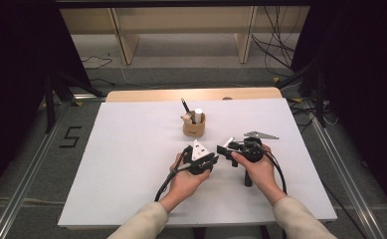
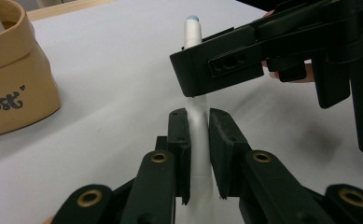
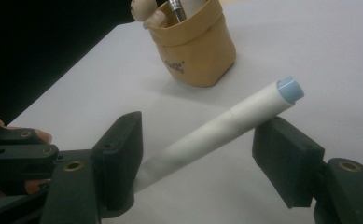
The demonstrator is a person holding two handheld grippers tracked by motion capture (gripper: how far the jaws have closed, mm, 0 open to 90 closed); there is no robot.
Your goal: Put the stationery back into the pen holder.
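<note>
A white marker with a pale blue end lies level just above the white table mat. My left gripper is shut on its barrel, the pads pressing it from both sides. My right gripper stands open around the marker's capped end, and its pads do not squeeze the marker. One of its fingers crosses in front of the marker in the left gripper view. In the high view the left gripper and right gripper meet tip to tip at the middle of the mat.
A tan fabric pouch with a dark pen, a white tube and a small figure in it stands just behind the grippers. The white mat covers the table, and a wooden edge shows at the back. Cables trail from both grippers.
</note>
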